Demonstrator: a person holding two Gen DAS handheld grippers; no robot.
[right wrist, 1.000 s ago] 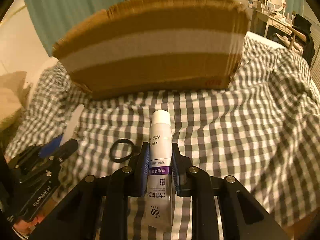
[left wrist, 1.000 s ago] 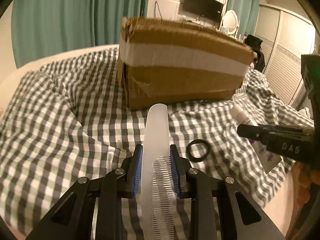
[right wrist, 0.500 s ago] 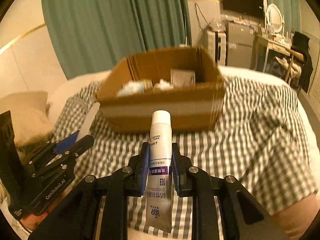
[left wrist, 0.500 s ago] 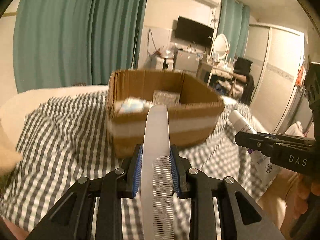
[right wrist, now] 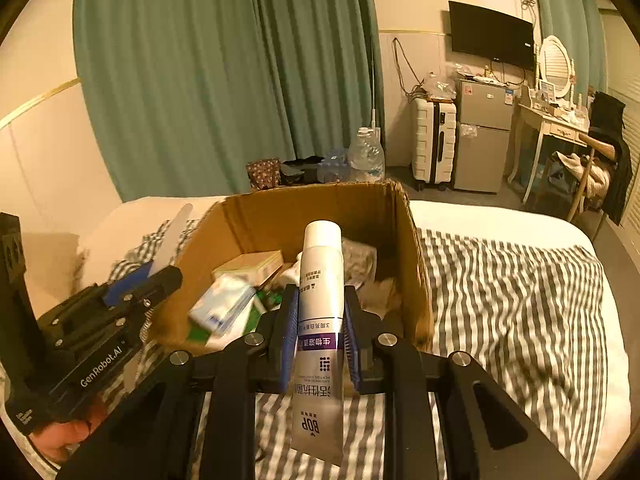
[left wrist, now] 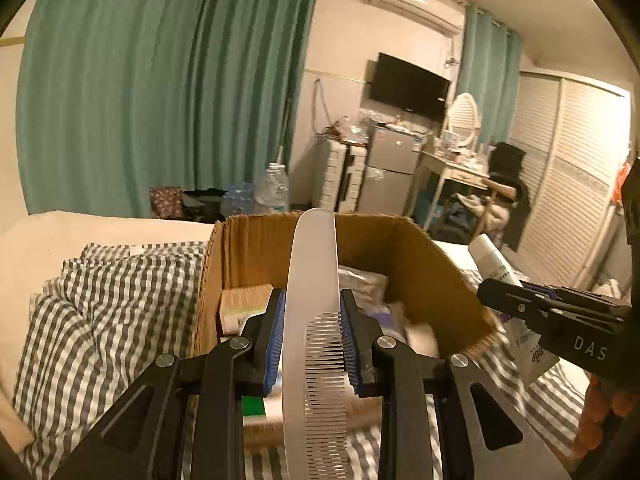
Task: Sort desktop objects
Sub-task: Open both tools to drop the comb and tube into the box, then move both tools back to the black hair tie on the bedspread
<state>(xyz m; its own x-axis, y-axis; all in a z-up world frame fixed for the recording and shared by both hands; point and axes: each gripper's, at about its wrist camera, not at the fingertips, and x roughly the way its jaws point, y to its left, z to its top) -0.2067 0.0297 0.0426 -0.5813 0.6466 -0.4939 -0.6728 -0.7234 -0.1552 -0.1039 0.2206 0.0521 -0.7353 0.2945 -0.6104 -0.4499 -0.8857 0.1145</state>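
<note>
My left gripper [left wrist: 312, 300] is shut on a white comb [left wrist: 314, 264], whose handle sticks up over the open cardboard box [left wrist: 436, 284]. My right gripper [right wrist: 320, 300] is shut on a white tube with a purple band [right wrist: 322, 280], cap pointing away toward the same box [right wrist: 256, 216]. Both grippers hang above the box's near rim. The box holds several small packages, among them a tan carton [right wrist: 250, 266] and a pale packet [right wrist: 222, 304]. The left gripper [right wrist: 160, 276] with the comb shows at the left of the right wrist view; the right gripper [left wrist: 486, 288] with the tube [left wrist: 494, 258] shows at the right of the left wrist view.
The box stands on a bed under a grey-and-white checked cover [right wrist: 508, 304]. Teal curtains [left wrist: 160, 80], a suitcase [right wrist: 434, 142], a small fridge [right wrist: 482, 136], a dressing table [right wrist: 556, 120] and a water bottle [right wrist: 366, 154] lie beyond the bed. A hand [right wrist: 64, 438] grips the left tool.
Both grippers rose with the comb and the tube still held. The box, first seen side-on from low down, now lies below them with its inside showing. The black ring has left the views.
</note>
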